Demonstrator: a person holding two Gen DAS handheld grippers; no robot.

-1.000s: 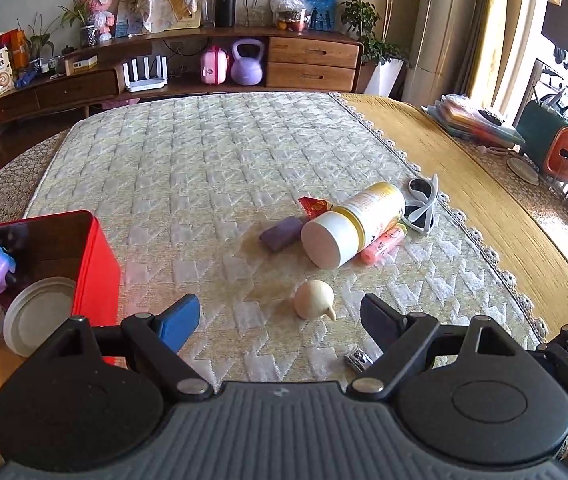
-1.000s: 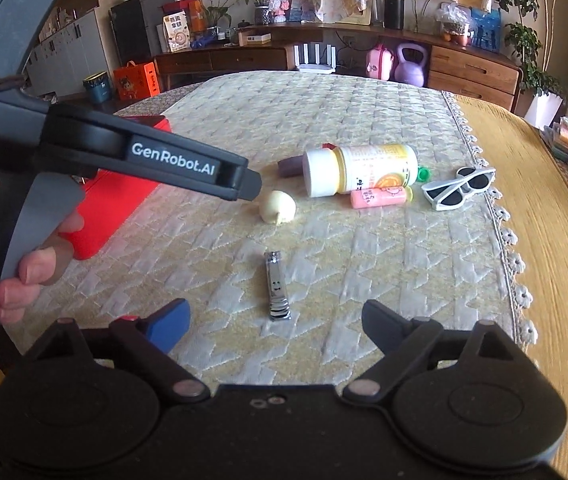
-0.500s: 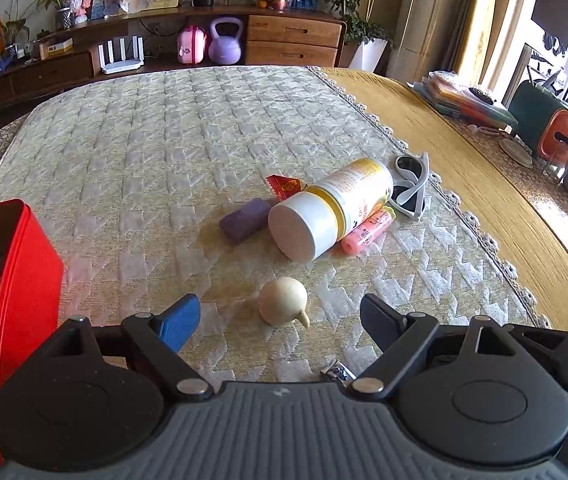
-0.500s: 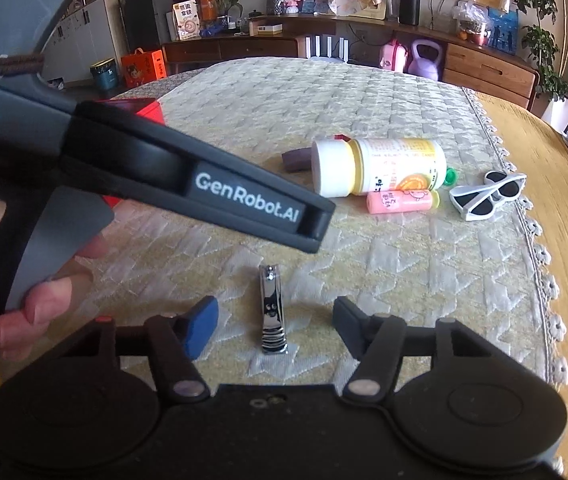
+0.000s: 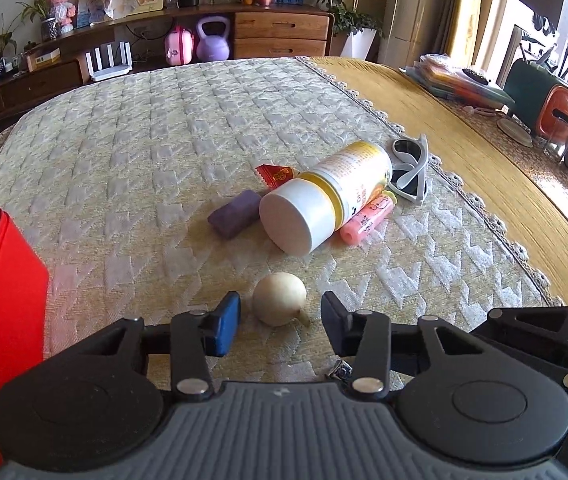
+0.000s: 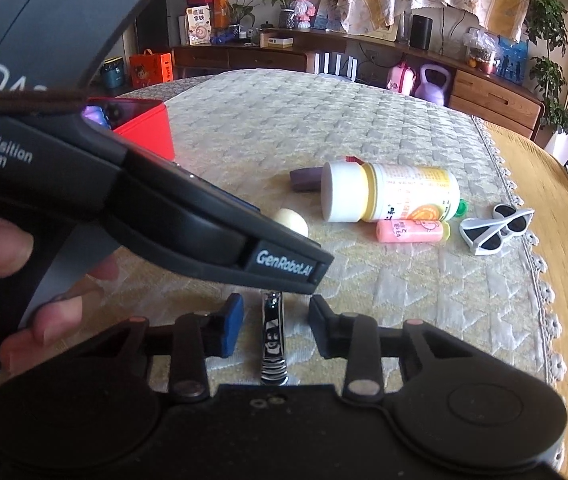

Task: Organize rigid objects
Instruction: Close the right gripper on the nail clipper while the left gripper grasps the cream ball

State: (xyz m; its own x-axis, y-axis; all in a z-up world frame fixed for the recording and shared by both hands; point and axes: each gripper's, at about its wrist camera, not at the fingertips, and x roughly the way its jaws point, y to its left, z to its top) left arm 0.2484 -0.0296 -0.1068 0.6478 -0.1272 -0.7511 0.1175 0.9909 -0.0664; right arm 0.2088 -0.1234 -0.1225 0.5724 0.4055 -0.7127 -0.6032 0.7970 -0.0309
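A cream, onion-shaped ball [image 5: 280, 299] lies on the quilted cloth between the jaws of my left gripper [image 5: 280, 326]. The jaws are closing, with a thin gap still on each side of the ball. My right gripper [image 6: 275, 328] straddles a shiny metal nail clipper [image 6: 274, 340]. Its jaws are also closing, and the pads stand clear of the clipper. The left gripper's dark body [image 6: 188, 224], held by a hand [image 6: 0, 240], crosses the right wrist view and hides part of the ball [image 6: 293, 220]. A corner of the clipper [image 5: 339, 370] shows under the left gripper.
A red box [image 5: 8, 280] stands at the left edge, with a purple toy inside it in the right wrist view. Farther back lie a white-capped yellow bottle [image 5: 323, 204], a purple block [image 5: 236, 214], a pink tube [image 5: 367, 220], a red wrapper [image 5: 276, 174] and white sunglasses [image 5: 411, 172].
Both grippers came forward and down. The left jaws narrowed around the cream ball, the right jaws around the nail clipper. The left gripper now covers more of the right wrist view.
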